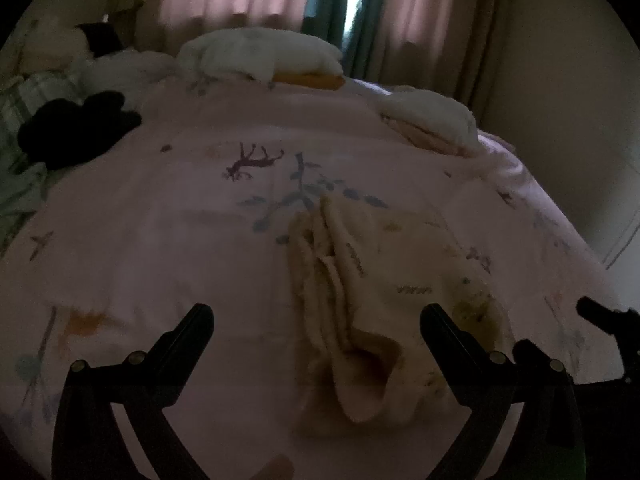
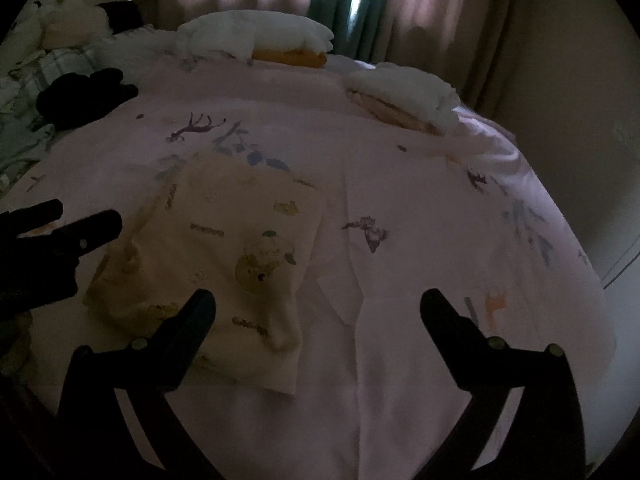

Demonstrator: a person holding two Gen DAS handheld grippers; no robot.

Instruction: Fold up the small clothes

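Both black claws, left gripper (image 1: pixel 316 320) and right gripper (image 2: pixel 318 304), gape empty (soft folded cream garment (image 2: pixel 224 248) below).

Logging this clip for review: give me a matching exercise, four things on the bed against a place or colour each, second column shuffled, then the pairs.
Things
1. cream printed garment
2. black clothing pile
3. orange item
4. bedcover

Descriptions
A. pale pink with plant and animal prints
B. at the far end, tucked under a white fluffy heap
C. folded, lying in the near middle of the bed
D. dark heap at the far left edge

Pairs: 1-C, 2-D, 3-B, 4-A
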